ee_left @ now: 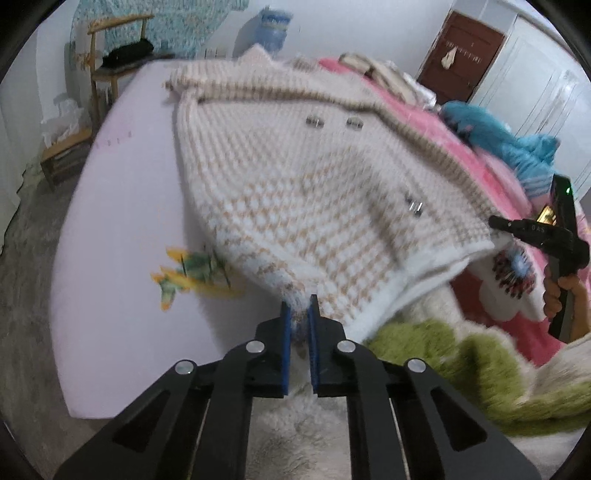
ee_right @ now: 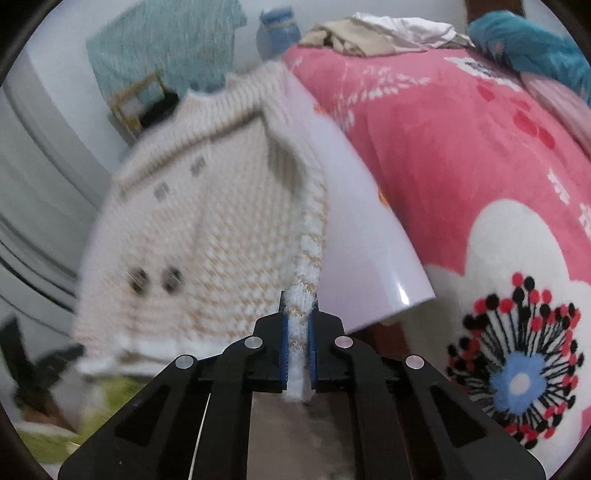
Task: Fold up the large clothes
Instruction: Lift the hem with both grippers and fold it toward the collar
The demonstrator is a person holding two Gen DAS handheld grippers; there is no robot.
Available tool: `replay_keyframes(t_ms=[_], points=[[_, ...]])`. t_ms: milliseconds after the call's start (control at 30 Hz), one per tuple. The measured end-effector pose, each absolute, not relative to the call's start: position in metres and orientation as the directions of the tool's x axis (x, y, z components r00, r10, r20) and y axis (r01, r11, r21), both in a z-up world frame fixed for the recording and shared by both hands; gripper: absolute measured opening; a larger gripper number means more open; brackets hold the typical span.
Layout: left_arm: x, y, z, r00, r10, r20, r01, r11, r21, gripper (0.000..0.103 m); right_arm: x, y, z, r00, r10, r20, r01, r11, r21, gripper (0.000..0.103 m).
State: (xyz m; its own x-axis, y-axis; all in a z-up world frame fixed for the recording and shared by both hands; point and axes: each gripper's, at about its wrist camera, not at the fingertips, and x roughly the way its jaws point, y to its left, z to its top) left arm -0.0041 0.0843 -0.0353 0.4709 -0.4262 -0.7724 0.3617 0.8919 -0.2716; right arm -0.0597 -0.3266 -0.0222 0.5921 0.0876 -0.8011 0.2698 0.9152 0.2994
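A cream and tan checked knit cardigan [ee_left: 295,177] with metal buttons lies spread on a pale lilac board [ee_left: 122,206], its near hem lifted. My left gripper [ee_left: 298,310] is shut on one hem corner, wool squeezed between its blue pads. In the right wrist view the same cardigan [ee_right: 207,221] hangs slightly off the board [ee_right: 354,229], and my right gripper [ee_right: 298,306] is shut on the white ribbed hem edge. The right gripper [ee_left: 496,223], held by a hand, also shows at the cardigan's other hem corner in the left wrist view.
A pink flowered blanket [ee_right: 461,155] covers the bed to the right, with a teal garment [ee_left: 495,136] and beige clothes [ee_right: 369,33] piled at its far end. A green fluffy item [ee_left: 461,369] lies near me. A wooden chair [ee_left: 107,62] stands at far left.
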Motion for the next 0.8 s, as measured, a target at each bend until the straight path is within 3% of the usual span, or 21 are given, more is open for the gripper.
replay_keyframes(t_ms=[133, 300, 500, 800], points=[[0.008, 0.093, -0.006, 0.541, -0.45, -0.711, 0.352, 0.889, -0.294, 0.007, -0.06, -0.346, 0.004, 0.714, 0.235, -0.659, 0.223, 0.816, 0.533, 0.006], [0.037, 0.103, 0.019, 0.605, -0.467, -0.645, 0.332, 0.884, -0.328, 0.007, -0.035, -0.353, 0.019, 0.792, 0.296, -0.534, 0.171, 0.732, 0.659, 0.006], [0.097, 0.115, 0.03, 0.635, -0.481, -0.605, 0.274, 0.872, -0.407, 0.007, 0.009, -0.36, 0.029, 0.829, 0.293, -0.476, 0.155, 0.699, 0.698, 0.006], [0.199, 0.129, -0.003, 0.558, -0.494, -0.667, 0.162, 0.853, -0.497, 0.008, 0.104, -0.371, 0.009, 0.818, 0.293, -0.494, 0.178, 0.688, 0.704, 0.006]])
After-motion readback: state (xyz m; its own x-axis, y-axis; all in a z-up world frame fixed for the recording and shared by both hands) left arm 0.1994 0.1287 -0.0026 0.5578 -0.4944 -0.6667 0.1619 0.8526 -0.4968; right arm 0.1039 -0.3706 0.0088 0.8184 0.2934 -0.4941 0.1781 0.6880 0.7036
